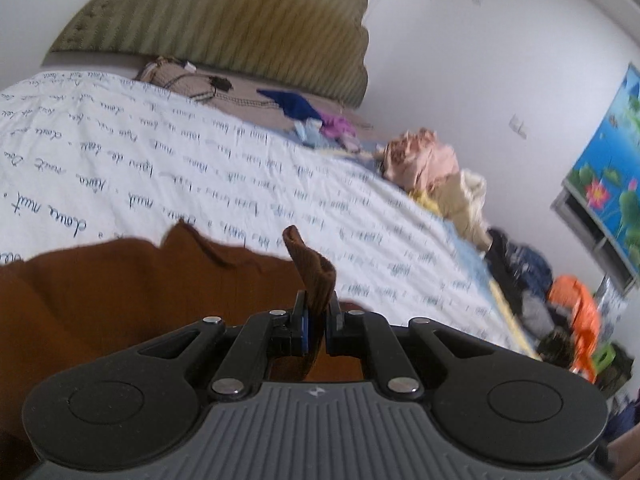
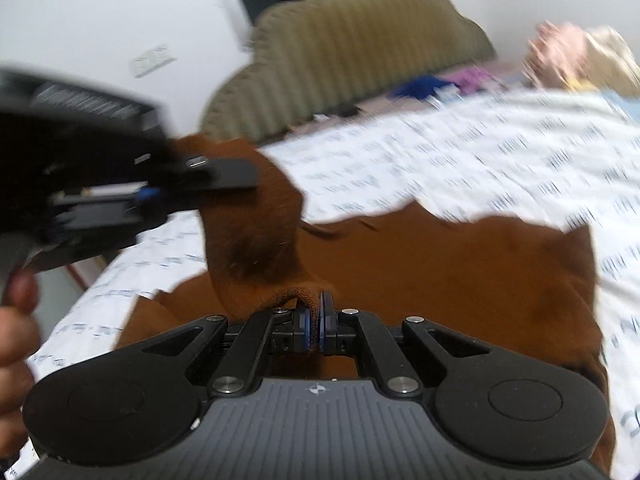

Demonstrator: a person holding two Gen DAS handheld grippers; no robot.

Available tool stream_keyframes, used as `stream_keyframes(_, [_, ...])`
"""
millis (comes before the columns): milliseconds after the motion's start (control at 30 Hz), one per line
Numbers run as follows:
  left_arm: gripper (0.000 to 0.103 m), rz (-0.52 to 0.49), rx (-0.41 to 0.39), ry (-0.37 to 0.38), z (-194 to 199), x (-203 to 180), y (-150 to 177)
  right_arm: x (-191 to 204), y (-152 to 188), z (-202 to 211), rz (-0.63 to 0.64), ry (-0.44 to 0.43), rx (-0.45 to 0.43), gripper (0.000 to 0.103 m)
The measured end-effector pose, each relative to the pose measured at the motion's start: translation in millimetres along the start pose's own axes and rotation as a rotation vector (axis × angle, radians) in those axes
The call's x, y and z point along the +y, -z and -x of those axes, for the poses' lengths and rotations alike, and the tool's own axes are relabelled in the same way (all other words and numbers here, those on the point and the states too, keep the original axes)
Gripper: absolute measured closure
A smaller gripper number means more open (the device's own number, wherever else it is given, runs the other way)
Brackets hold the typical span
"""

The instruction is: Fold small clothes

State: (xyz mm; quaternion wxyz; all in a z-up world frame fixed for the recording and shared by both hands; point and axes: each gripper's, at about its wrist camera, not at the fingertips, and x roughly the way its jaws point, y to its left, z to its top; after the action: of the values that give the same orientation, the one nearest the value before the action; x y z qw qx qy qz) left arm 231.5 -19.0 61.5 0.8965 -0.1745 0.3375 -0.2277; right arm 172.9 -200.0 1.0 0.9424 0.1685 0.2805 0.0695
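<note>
A brown garment [image 1: 120, 292] lies on the bed's white printed sheet [image 1: 200, 168]. My left gripper [image 1: 317, 312] is shut on a ribbed brown edge of it that sticks up between the jaws. In the right wrist view the brown garment [image 2: 440, 272] spreads over the sheet [image 2: 480, 160], and my right gripper [image 2: 315, 320] is shut on a hemmed edge of it. The left gripper [image 2: 224, 174] also shows there at the left, blurred, holding a raised part of the cloth.
An olive ribbed headboard [image 1: 240, 20] stands behind the bed. Loose clothes lie along the far edge: blue [image 1: 292, 104], purple [image 1: 340, 126], a pink and cream heap [image 1: 432, 164]. Dark and orange items [image 1: 576, 312] lie past the bed's right edge. A hand [image 2: 16, 328] shows at the left.
</note>
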Motion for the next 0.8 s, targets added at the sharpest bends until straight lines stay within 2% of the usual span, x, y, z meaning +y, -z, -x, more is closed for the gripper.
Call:
stream_keyframes(200, [0.096, -0.117, 0.022, -0.088, 3, -6, 16, -29, 23, -14, -0.175, 0.027, 0.097, 0.097])
stream_keyframes(367, [0.096, -0.210, 0.015, -0.195, 27, 2, 26, -48, 31, -23, -0.309, -0.008, 0.148, 0.096])
stream_keyframes(400, [0.095, -0.213, 0.008, -0.212, 33, 7, 29, -50, 29, -21, -0.324, -0.014, 0.151, 0.091])
stream_keyframes(467, [0.095, -0.220, -0.002, -0.246, 49, 22, 34, -56, 23, -18, -0.354, -0.028, 0.151, 0.087])
stream_keyframes(567, [0.095, -0.191, -0.011, -0.298, 68, 50, 44, -66, 16, -6, -0.368, -0.030, 0.144, 0.072])
stream_keyframes(667, [0.095, -0.112, 0.034, -0.347, 68, 82, 52, -75, 2, 1, -0.332, -0.050, 0.179, 0.068])
stream_keyframes(733, [0.095, -0.044, 0.076, -0.357, 61, 102, 57, -70, -4, 12, -0.220, -0.021, 0.215, 0.068])
stream_keyframes(800, [0.095, -0.021, 0.081, -0.362, 57, 112, 62, -58, -11, 27, -0.075, 0.014, 0.198, 0.068])
